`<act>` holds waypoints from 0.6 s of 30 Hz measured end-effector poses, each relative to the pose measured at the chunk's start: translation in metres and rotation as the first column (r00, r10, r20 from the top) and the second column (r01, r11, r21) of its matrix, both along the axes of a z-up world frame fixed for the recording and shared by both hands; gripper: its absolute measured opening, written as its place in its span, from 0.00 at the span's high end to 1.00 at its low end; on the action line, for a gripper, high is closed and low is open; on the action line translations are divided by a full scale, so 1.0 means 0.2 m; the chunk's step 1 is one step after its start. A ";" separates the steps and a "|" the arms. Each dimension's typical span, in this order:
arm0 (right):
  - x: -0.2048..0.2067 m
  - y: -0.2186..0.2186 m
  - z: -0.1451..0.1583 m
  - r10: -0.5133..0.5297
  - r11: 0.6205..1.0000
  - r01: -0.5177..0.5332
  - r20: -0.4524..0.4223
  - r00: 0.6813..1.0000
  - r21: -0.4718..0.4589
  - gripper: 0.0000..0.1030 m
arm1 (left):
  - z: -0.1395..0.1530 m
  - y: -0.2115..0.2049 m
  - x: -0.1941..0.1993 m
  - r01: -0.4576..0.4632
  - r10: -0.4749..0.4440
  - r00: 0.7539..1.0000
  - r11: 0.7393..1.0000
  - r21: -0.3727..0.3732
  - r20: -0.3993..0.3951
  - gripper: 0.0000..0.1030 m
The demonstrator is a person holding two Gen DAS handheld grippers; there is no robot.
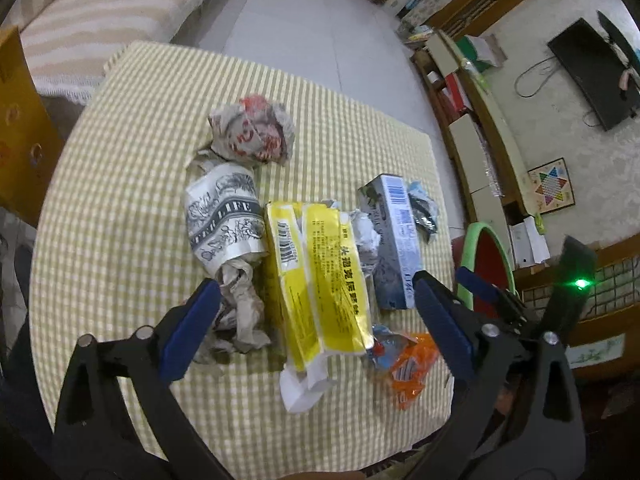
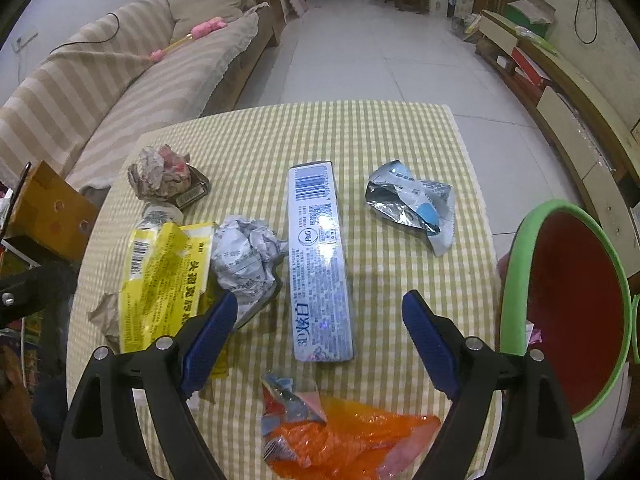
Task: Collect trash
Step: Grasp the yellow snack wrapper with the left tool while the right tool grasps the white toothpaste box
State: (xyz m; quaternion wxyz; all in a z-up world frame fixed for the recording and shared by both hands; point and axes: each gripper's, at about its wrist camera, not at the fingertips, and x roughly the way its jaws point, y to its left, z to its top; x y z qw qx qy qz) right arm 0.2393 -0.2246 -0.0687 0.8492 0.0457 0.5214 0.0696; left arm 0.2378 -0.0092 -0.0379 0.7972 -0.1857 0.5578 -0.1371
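Observation:
Trash lies on a table with a yellow checked cloth (image 1: pixel 132 168). My left gripper (image 1: pixel 316 280) is open, its blue pads either side of a torn yellow box (image 1: pixel 320 264) without touching it. Left of the box lie a crumpled printed paper bag (image 1: pixel 224 216) and a red-printed paper ball (image 1: pixel 252 132). My right gripper (image 2: pixel 320 300) is open over the near end of a blue-white toothpaste box (image 2: pixel 320 260). A grey paper ball (image 2: pixel 248 256) lies beside that box, a foil wrapper (image 2: pixel 412 204) beyond it, and an orange wrapper (image 2: pixel 344 436) under the gripper.
A bin with a green rim (image 2: pixel 516 272) and a red inside stands at the table's right edge. A striped sofa (image 2: pixel 100 92) runs along the left. A low cabinet (image 2: pixel 560 92) lines the right wall, and a wooden chair (image 2: pixel 52 204) stands at the left corner.

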 end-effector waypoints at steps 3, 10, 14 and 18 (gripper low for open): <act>0.03 0.00 -0.03 0.007 1.000 -0.007 -0.014 1.000 0.000 0.22 | -0.05 -0.04 0.04 0.006 -0.006 0.999 1.000 -0.007 -0.034 0.14; 0.09 0.00 -0.11 0.021 1.000 -0.021 -0.045 0.999 0.006 0.23 | -0.16 -0.11 0.08 0.033 -0.030 0.995 0.999 0.028 -0.098 0.25; 0.12 0.00 -0.16 0.025 1.000 -0.024 -0.069 0.997 0.012 0.33 | -0.20 -0.15 0.10 0.056 -0.051 0.993 0.998 0.037 -0.109 0.29; 0.14 0.02 -0.21 0.037 0.999 -0.036 -0.095 0.995 0.014 0.47 | -0.21 -0.17 0.10 0.075 -0.068 0.992 0.995 0.065 -0.104 0.41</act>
